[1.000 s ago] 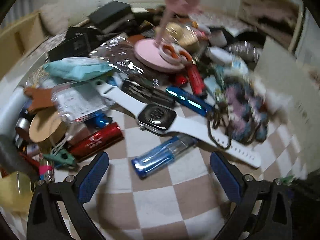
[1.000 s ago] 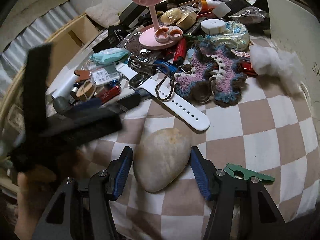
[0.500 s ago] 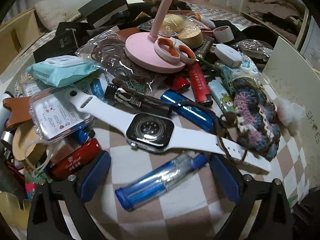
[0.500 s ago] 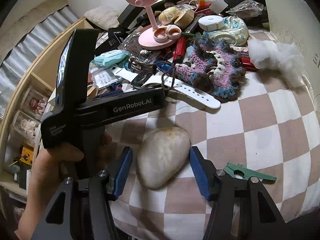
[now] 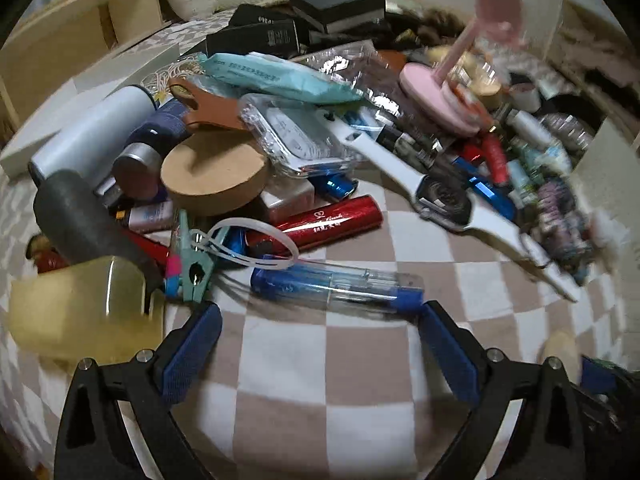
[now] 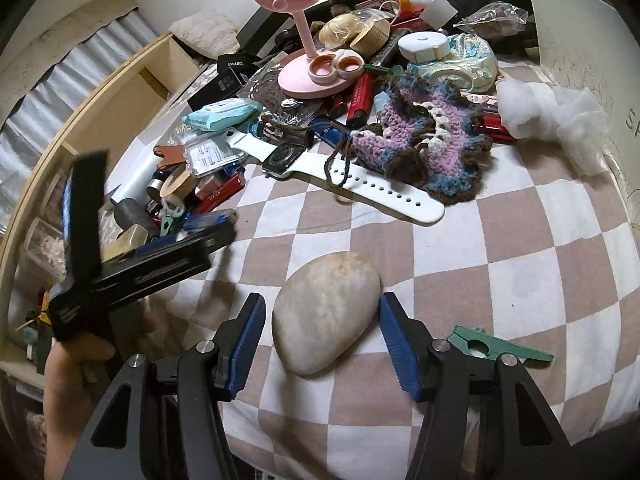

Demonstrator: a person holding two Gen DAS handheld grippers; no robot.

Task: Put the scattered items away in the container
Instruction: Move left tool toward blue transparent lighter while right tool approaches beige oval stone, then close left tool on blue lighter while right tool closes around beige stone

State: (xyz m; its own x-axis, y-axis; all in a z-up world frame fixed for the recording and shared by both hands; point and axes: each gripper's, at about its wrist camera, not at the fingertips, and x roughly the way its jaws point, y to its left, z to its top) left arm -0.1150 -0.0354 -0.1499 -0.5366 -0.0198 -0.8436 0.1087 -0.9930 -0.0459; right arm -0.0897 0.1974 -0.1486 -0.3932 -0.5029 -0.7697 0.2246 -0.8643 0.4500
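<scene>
A blue and clear lighter [image 5: 336,285] lies on the checkered cloth just ahead of my open, empty left gripper [image 5: 320,344], across the gap between its fingertips. My right gripper [image 6: 322,340] is open around a smooth beige stone [image 6: 326,310], one finger at each side, not pressing it. The left gripper [image 6: 132,260] also shows at the left of the right wrist view. A white smartwatch [image 6: 312,164] lies beyond the stone. The white container wall [image 6: 580,52] stands at the right edge.
A heap of clutter fills the far side: a pink stand [image 6: 308,40], a crocheted piece [image 6: 432,132], a red tube [image 5: 332,224], a cork disc [image 5: 216,172], a teal packet [image 5: 276,76], black boxes [image 5: 336,0]. A green clip [image 6: 500,346] lies beside my right finger. White stuffing [image 6: 548,112] lies near the container wall.
My left gripper has swung left and lower, so the blue lighter now lies right at its fingertips and the watch has slid to the right. The right gripper has stayed around the stone.
</scene>
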